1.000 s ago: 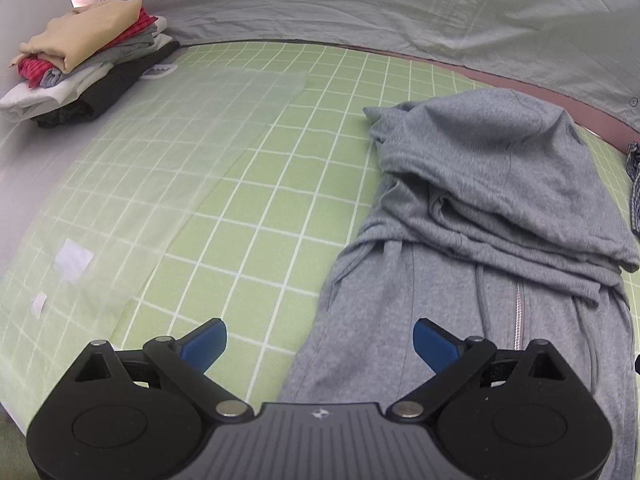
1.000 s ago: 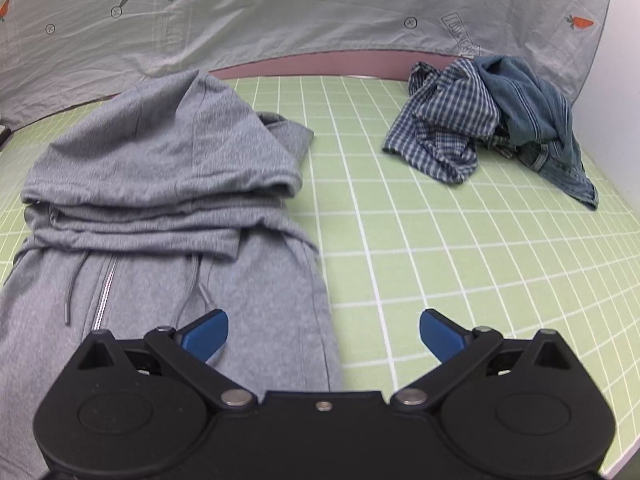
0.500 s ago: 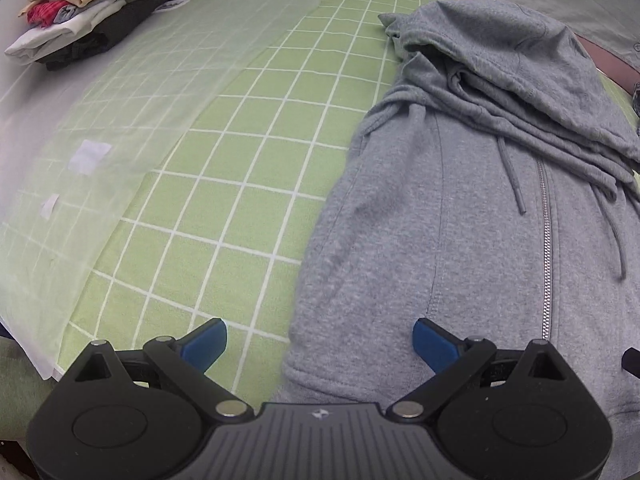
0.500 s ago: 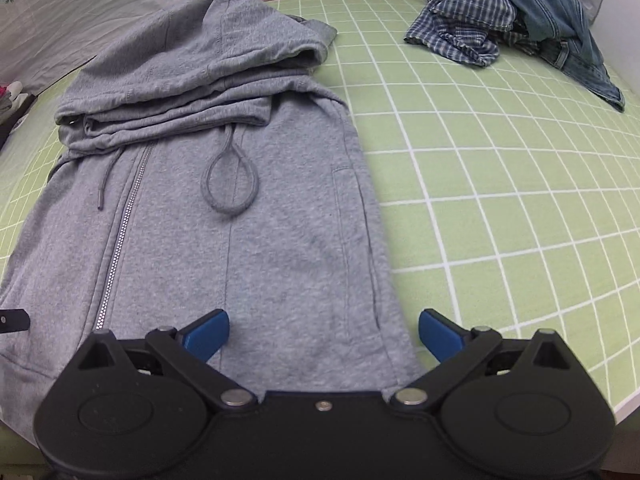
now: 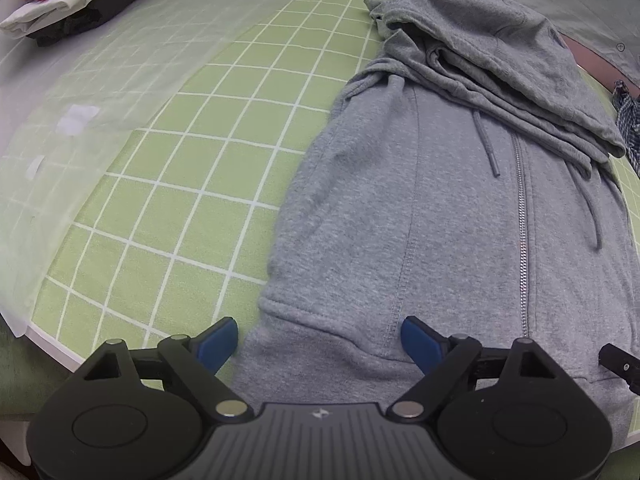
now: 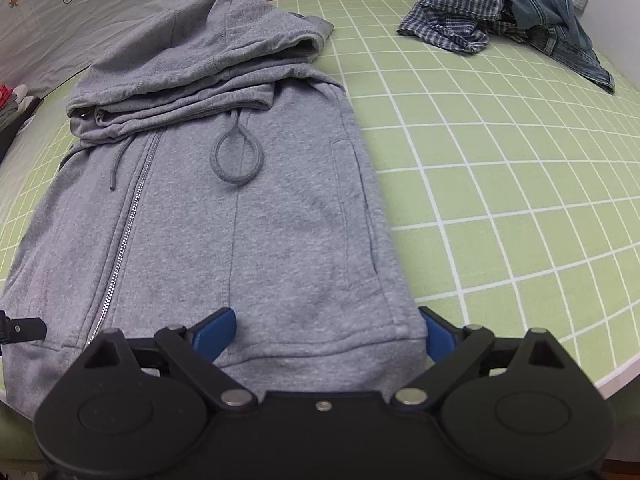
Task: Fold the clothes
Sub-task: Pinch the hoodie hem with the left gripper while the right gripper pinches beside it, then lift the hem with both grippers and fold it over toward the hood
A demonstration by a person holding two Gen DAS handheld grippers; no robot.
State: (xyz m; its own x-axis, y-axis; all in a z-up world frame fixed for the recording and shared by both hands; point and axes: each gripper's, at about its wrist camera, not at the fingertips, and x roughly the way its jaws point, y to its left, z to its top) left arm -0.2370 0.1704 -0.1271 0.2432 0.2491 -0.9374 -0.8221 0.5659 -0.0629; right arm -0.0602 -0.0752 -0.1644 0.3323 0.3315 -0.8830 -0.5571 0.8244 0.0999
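A grey zip hoodie (image 5: 460, 208) (image 6: 224, 216) lies flat on the green grid mat, zipper up, with its hood and sleeves folded over the chest at the far end. My left gripper (image 5: 320, 340) hangs open over the hoodie's near left hem corner, blue pads on either side of the hem band. Over the near right hem corner my right gripper (image 6: 328, 332) is open too, its fingertips straddling that corner. Neither holds cloth. A black tip of the other gripper shows at the edge of each view.
A stack of folded clothes (image 5: 68, 4) sits at the mat's far left, beside a translucent sheet (image 5: 92, 92). A plaid shirt (image 6: 452, 20) and denim garment (image 6: 560, 28) lie heaped at the far right. The mat's near edge (image 5: 52, 340) is close below the grippers.
Both grippers have drawn back from the hood end toward the near hem and lowered. The hoodie's full front and bottom band have come into view. The jaws stayed open.
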